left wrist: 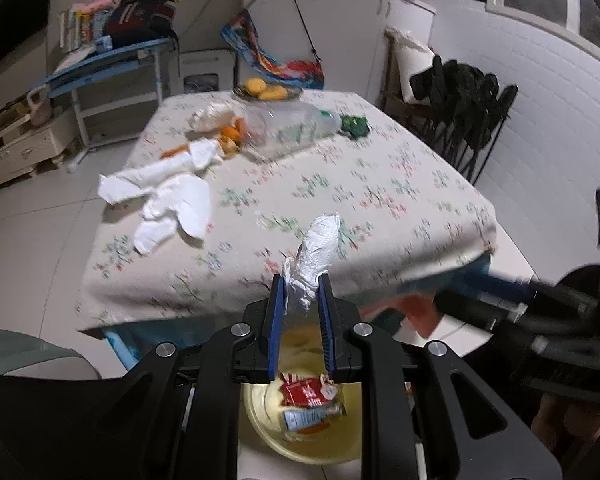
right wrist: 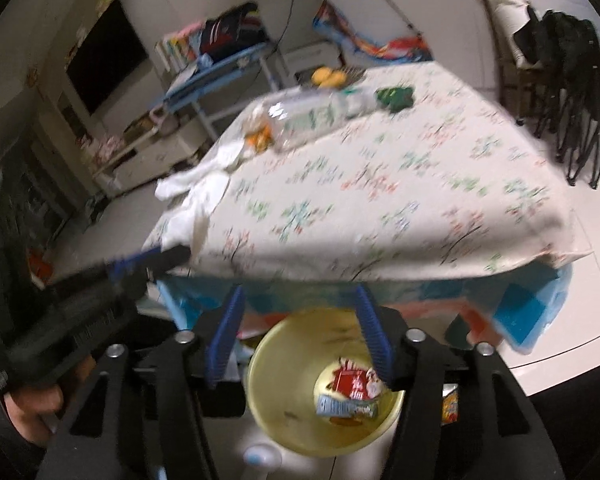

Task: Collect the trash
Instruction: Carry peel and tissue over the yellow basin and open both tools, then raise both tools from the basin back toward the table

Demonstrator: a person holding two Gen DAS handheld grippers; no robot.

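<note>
My left gripper [left wrist: 299, 300] is clamped on a crumpled white tissue [left wrist: 315, 254], held above the yellow bin [left wrist: 260, 420] by the table edge. It looks featherlight, soft and crushable, so I judge a pinch anywhere on the wad holds. My right gripper [right wrist: 300, 308] is spread wide, empty, over the bin.
</note>
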